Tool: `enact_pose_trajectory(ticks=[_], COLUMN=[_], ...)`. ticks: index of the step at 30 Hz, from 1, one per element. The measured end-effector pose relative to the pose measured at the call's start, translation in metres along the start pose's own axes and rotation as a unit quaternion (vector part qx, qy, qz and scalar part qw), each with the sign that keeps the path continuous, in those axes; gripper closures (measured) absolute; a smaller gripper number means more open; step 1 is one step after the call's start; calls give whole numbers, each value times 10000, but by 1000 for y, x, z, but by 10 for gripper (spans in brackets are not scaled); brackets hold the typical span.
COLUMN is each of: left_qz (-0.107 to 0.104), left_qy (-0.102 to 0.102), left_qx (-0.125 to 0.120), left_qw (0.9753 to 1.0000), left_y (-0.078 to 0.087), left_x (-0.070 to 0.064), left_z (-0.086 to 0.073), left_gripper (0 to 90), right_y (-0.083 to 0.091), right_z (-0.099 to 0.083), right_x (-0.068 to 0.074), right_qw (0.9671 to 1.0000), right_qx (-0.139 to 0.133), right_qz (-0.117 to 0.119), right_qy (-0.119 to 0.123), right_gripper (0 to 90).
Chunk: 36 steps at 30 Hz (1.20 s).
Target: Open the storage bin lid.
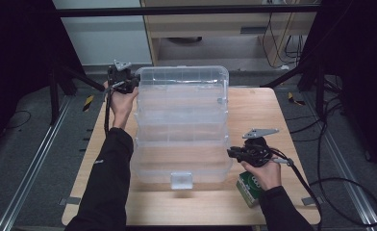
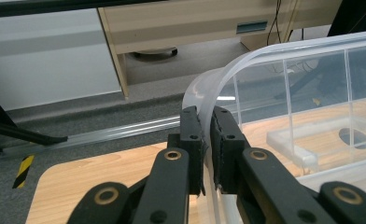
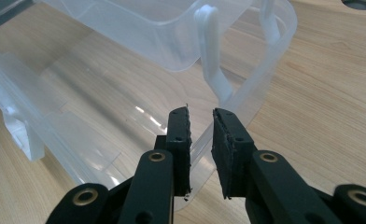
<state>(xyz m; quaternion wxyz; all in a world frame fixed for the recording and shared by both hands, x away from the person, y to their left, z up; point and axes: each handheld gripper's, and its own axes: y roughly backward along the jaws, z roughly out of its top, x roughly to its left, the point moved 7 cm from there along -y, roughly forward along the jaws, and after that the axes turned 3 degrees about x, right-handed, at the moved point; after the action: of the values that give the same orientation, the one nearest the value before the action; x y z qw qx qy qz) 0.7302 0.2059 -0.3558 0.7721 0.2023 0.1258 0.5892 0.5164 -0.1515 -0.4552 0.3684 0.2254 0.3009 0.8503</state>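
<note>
A clear plastic tiered organiser box stands fanned open in the middle of the wooden table. My left gripper is at the box's far left corner. In the left gripper view it is shut on the curved rim of the clear top tray. My right gripper is at the near right corner of the bottom tray. In the right gripper view its jaws stand slightly apart on either side of the bottom tray's thin wall, with a gap still showing.
A small green and white carton lies on the table under my right hand. The box's front latch faces the near table edge. Dark stands and cables surround the table on the floor.
</note>
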Motion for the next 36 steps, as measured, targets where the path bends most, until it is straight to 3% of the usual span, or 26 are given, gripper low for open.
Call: enact_pose_trajectory(ticks=[33, 36], left_qz=[-31, 30], left_qy=[66, -42], left_qx=[285, 241], left_qw=[9996, 9997], left_y=[-35, -33], left_x=[6, 8], left_z=[-6, -5], left_gripper=[834, 818], right_y=[-1, -1], right_z=[1, 1], right_x=[0, 0], right_qw=[10000, 10000], right_qx=[80, 82], right_qz=[-10, 3], right_qy=[2, -5], right_gripper=[761, 760])
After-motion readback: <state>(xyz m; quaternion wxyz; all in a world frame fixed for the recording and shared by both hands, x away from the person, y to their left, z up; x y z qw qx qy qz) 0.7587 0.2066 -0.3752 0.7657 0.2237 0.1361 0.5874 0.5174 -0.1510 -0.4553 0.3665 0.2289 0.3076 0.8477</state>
